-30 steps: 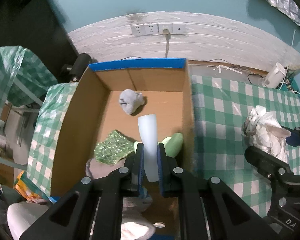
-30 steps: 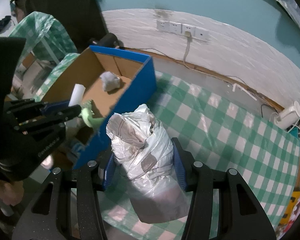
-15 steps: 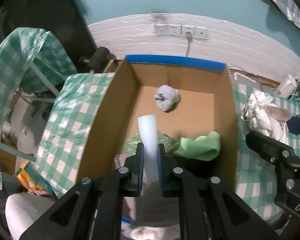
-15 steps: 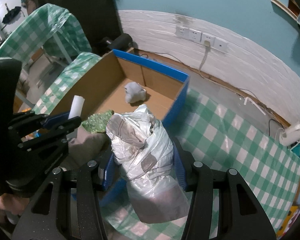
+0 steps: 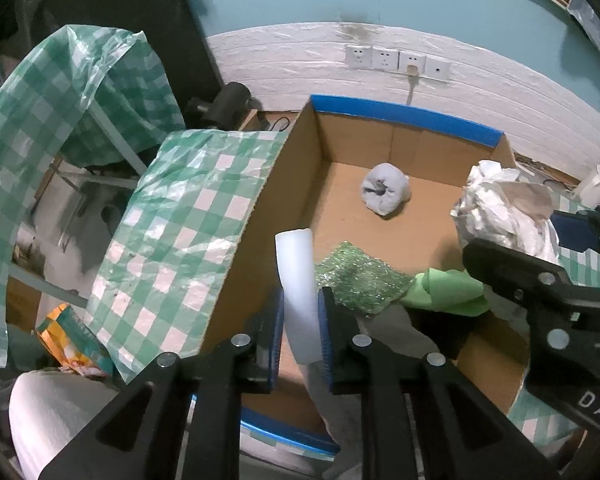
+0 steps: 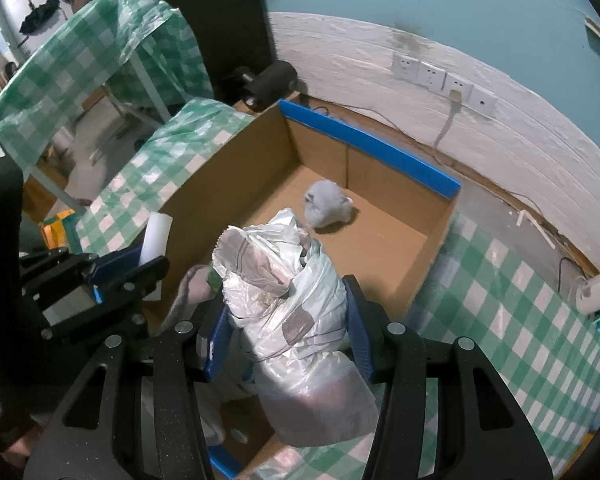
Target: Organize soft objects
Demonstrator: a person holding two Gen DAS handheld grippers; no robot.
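Above the cardboard box (image 5: 256, 216), the left gripper (image 5: 300, 320) pinches a white foam strip (image 5: 298, 280) near the box's left wall, while the right gripper (image 6: 286, 328) clamps a crumpled white plastic bag (image 6: 288, 300) over its interior.

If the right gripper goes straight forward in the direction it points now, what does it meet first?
Probably the floor of the cardboard box. The right gripper, shut on the crumpled plastic bag, points down into it. The grey sock ball lies just past the bag's top and may come first; depth is unclear.
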